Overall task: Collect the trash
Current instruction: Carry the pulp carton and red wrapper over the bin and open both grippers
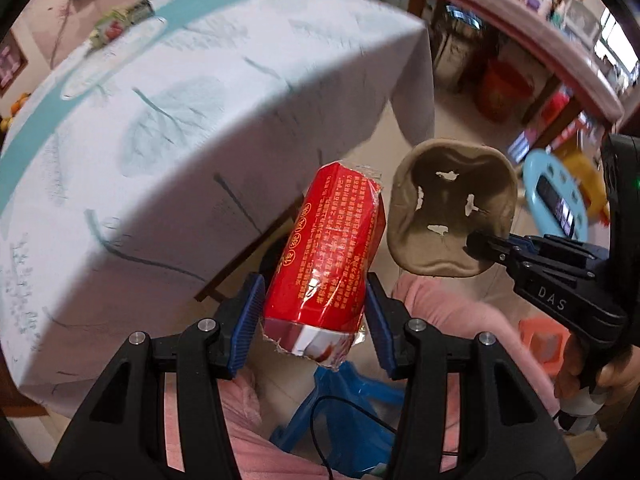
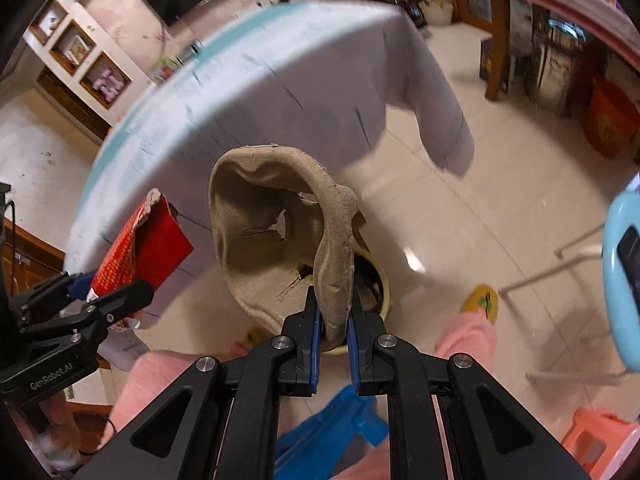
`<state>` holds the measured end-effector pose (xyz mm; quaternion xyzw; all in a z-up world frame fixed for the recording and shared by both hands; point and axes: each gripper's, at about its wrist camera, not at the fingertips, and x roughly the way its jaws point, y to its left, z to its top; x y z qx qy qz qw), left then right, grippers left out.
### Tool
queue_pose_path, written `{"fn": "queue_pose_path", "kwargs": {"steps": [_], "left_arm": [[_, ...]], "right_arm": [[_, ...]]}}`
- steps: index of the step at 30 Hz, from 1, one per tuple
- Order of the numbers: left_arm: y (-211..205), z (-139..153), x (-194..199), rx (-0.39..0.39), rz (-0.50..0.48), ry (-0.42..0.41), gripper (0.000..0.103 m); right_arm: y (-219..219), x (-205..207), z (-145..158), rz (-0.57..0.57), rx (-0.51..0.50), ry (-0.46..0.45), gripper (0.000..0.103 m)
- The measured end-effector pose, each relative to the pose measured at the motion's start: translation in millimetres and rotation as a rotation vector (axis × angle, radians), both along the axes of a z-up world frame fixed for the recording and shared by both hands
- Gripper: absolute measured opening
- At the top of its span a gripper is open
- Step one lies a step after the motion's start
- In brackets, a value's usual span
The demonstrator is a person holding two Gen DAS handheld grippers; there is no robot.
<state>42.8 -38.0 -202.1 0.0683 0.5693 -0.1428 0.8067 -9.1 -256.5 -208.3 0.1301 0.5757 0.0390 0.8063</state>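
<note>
A torn red carton with gold print (image 1: 336, 248) stands between the blue pads of my left gripper (image 1: 316, 292), which is shut on its lower half. To its right my right gripper (image 1: 486, 246) pinches the rim of a brown pulp cup tray (image 1: 448, 200) with several torn holes. In the right wrist view that tray (image 2: 256, 216) rises from my right gripper (image 2: 332, 304), its edge clamped between the pads. The left gripper (image 2: 108, 296) and the red carton (image 2: 136, 248) are at the left. A yellow-rimmed bin (image 2: 385, 284) on the floor shows partly behind the tray.
A table under a white and teal cloth (image 1: 160, 120) fills the left. Below are a person's pink trouser legs (image 2: 468, 340), a blue stool (image 2: 332, 428) and a yellow slipper (image 2: 480, 300). A light blue stool (image 2: 620, 280) and an orange stool (image 2: 592, 436) stand at the right.
</note>
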Motion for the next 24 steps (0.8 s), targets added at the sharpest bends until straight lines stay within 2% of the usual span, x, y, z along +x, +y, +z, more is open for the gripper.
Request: {"fn": "queue_pose_path", "kwargs": {"steps": [12,17,19,24], "left_arm": [[-33,-120,28,0.094,-0.081,0.15,0.041],[-42,-157,46,0.109,-0.122,0.142,0.041],[-42,-166,54,0.118,-0.125,0.141,0.041],[-39,-193,77,0.131,-0.129,0.143,0.041]], "right_arm": [[-18,10,-110,-0.046,-0.014,0.203,0.011],[-20,28,-150,-0.063,-0.016,0.266,0.011],[-9,56,-166,-0.069,-0.01,0.288,0.011],[1,75,-206,-0.064,-0.006,0.344,0.011]]}}
